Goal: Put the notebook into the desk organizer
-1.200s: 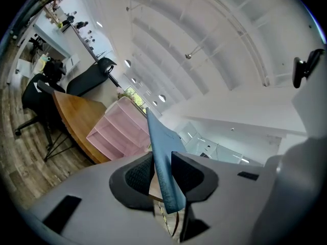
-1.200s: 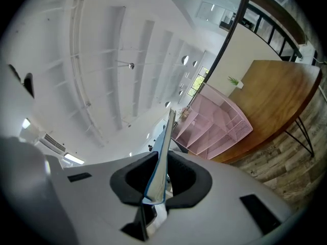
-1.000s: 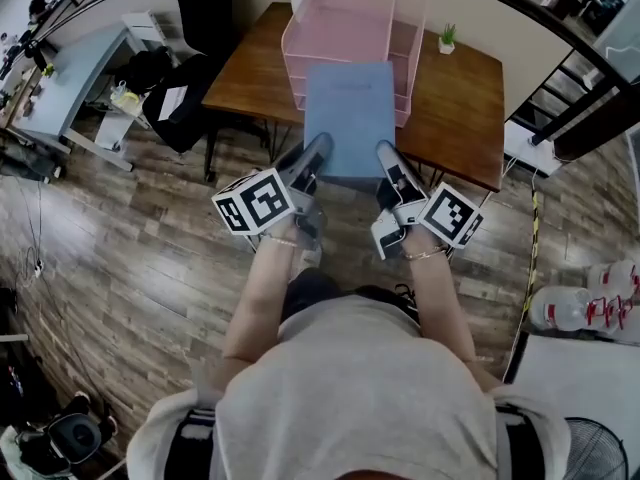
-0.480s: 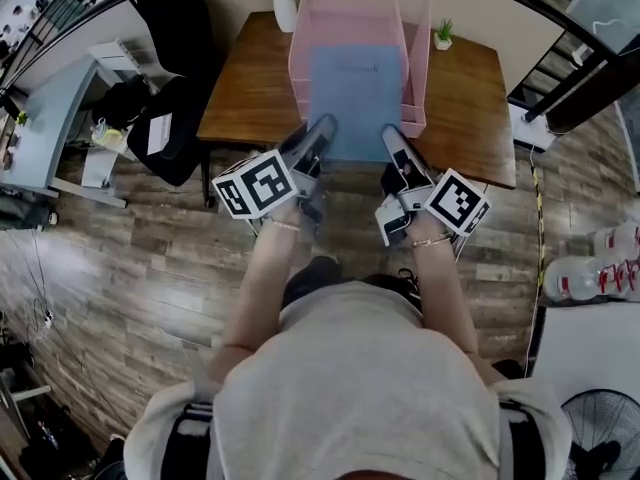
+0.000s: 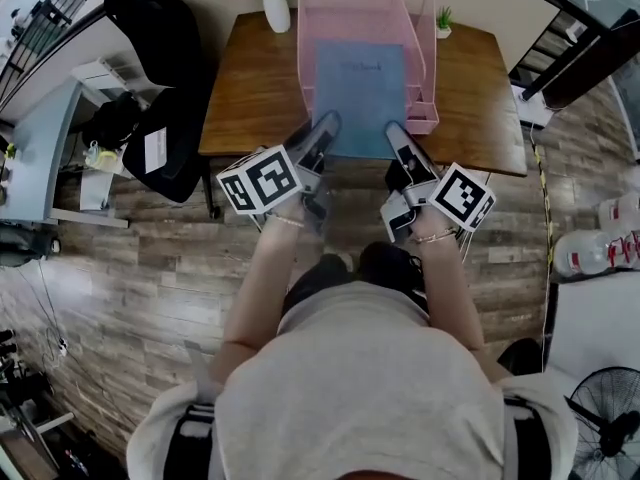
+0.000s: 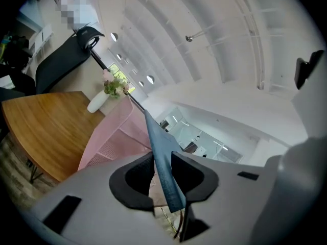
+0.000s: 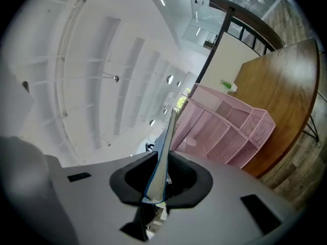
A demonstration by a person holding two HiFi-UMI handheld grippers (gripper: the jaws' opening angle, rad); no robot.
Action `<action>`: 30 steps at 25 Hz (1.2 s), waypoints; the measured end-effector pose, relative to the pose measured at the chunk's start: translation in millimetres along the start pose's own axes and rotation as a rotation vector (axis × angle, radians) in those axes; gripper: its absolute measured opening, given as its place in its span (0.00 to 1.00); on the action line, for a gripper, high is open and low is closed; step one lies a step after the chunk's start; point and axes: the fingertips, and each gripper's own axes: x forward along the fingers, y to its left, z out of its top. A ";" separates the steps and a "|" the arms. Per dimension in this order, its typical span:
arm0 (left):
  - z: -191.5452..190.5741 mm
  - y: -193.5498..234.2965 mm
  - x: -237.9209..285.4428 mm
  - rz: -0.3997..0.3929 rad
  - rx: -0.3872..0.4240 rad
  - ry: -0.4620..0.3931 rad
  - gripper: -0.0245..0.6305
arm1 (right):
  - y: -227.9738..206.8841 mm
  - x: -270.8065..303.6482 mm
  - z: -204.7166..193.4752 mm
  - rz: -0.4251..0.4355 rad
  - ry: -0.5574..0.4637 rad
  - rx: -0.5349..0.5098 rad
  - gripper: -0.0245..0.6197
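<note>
I hold a blue notebook flat by its near edge, over the pink wire desk organizer on the wooden table. My left gripper is shut on the near left corner, my right gripper on the near right corner. In the left gripper view the notebook shows edge-on between the black pads, with the organizer beyond. The right gripper view also shows the notebook edge-on, pinched between the pads, and the organizer on the right.
A white vase with flowers stands at the table's back left, and a small potted plant behind the organizer on the right. A black chair sits left of the table. Stair railings run along the right.
Both grippers have carried the notebook forward, from the table's front edge to over the organizer. The grips look unchanged.
</note>
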 end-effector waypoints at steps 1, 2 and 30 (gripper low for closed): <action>-0.5 2.6 0.8 -0.002 -0.006 0.004 0.19 | -0.6 1.3 -0.6 -0.002 0.001 0.002 0.13; -1.1 4.5 1.8 -0.005 -0.012 0.006 0.19 | -0.5 2.7 -0.7 0.002 0.001 0.004 0.13; 4.4 26.7 42.7 0.049 -0.138 -0.040 0.19 | -36.2 39.1 25.5 -0.011 0.087 0.059 0.13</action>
